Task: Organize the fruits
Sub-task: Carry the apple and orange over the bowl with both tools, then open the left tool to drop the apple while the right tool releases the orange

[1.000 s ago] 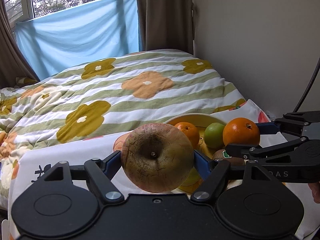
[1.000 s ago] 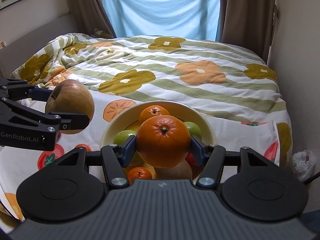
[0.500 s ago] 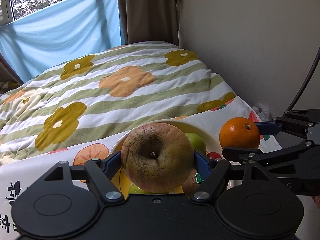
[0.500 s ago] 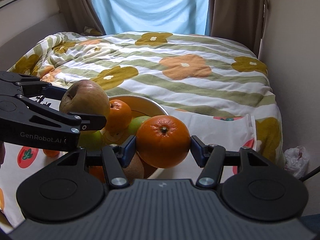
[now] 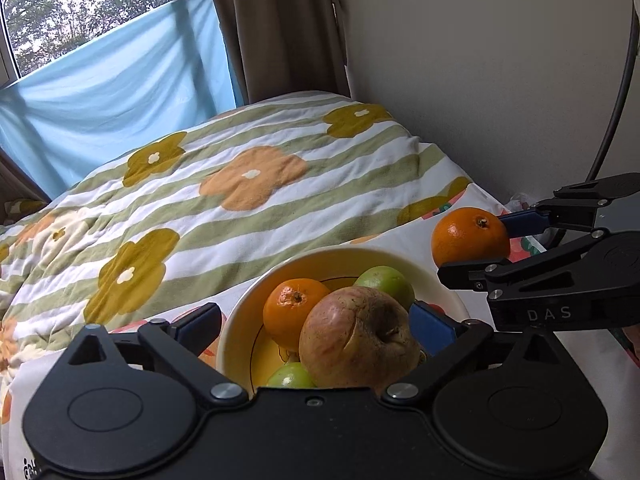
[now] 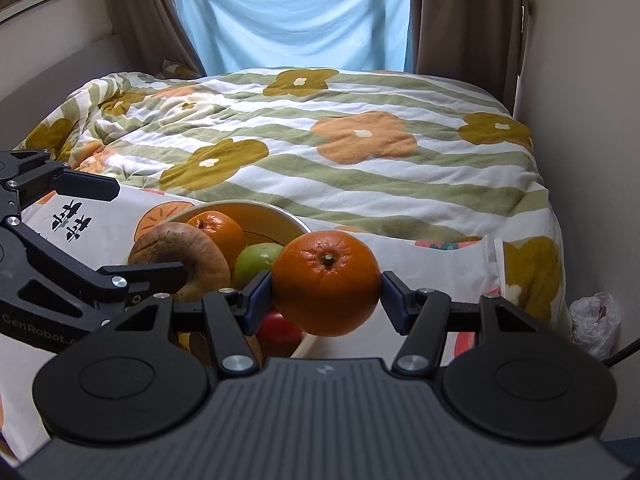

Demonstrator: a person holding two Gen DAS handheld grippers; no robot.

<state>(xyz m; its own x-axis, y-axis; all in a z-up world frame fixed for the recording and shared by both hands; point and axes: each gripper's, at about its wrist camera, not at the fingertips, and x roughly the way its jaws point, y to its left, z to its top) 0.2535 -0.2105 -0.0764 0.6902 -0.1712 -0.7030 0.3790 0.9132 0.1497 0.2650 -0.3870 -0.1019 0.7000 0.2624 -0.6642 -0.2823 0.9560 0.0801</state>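
A cream bowl (image 5: pixel 240 308) with a yellow inside holds an orange (image 5: pixel 292 308), green fruits (image 5: pixel 386 282) and a brown russet apple (image 5: pixel 358 342). My left gripper (image 5: pixel 316 326) is open over the bowl; the apple lies in the bowl between its spread fingers, against the right finger. My right gripper (image 6: pixel 326 290) is shut on a large orange (image 6: pixel 326 282) and holds it just right of the bowl (image 6: pixel 294 220). The held orange also shows in the left wrist view (image 5: pixel 468 236). The apple shows in the right wrist view (image 6: pixel 180 256).
The bowl stands on a white cloth with fruit prints (image 6: pixel 420 256) at the foot of a bed with a flowered striped quilt (image 6: pixel 320 148). A wall (image 6: pixel 592 120) is close on the right. A plastic bag (image 6: pixel 594 320) lies on the floor there.
My left gripper has opened and let go of the apple, which now lies in the bowl. My right gripper has moved right of the bowl with the orange held.
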